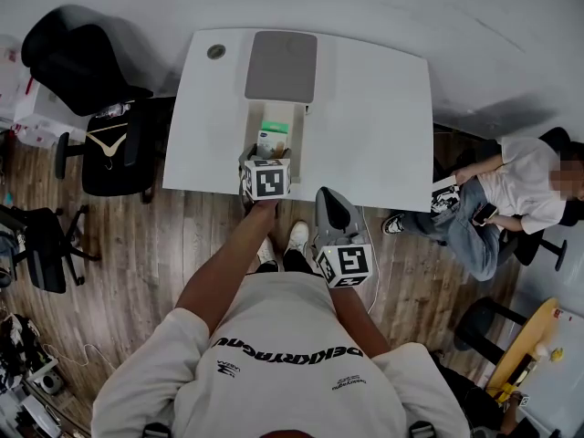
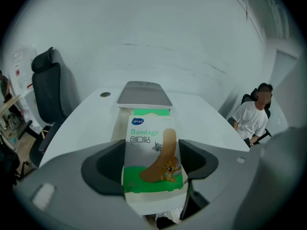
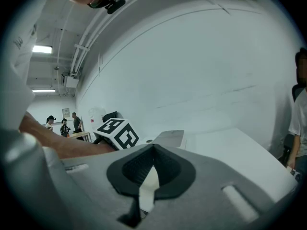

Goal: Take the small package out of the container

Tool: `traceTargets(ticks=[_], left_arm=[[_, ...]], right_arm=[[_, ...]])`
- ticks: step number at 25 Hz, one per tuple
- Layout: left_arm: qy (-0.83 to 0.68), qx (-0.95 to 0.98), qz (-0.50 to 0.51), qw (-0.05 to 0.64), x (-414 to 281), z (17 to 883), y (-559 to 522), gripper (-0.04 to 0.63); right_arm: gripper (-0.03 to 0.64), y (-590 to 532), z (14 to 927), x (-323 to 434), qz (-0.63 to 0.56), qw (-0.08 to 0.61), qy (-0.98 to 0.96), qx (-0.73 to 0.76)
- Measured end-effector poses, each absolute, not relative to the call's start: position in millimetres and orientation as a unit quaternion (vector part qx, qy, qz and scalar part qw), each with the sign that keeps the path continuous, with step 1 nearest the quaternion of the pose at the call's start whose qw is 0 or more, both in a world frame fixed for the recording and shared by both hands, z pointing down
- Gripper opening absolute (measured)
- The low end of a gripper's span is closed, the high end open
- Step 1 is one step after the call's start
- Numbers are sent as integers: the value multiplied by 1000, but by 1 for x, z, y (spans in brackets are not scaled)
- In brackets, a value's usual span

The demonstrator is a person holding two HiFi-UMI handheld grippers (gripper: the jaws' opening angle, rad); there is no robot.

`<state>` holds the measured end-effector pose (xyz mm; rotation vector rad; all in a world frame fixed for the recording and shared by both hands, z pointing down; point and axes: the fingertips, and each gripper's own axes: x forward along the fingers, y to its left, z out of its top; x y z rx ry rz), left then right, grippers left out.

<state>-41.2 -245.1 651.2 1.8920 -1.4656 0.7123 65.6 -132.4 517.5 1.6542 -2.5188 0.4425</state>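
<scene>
Pinching the small package (image 2: 152,147) by its sides between the left gripper's (image 2: 152,164) jaws, at the container's (image 1: 297,133) 6 o'clock end on the white table (image 1: 383,126). Showing "Bandage" in green, Chinese characters beneath, a cartoon cat and mouse on a plaster, and "26" partly cut off. Hiding the package's bottom behind the gripper body, so not telling whether clear of the rim. Holding the right gripper (image 1: 336,210) at 5 o'clock, off the table, jaws pressed together, empty.
</scene>
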Motion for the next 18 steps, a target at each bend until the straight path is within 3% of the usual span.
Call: traceTargets(ticks=[18], left_arm=[[-551,752,222,286,-42,602,-216,356]], right_arm=[[-2,-119,492,55,113,37,-835,538]])
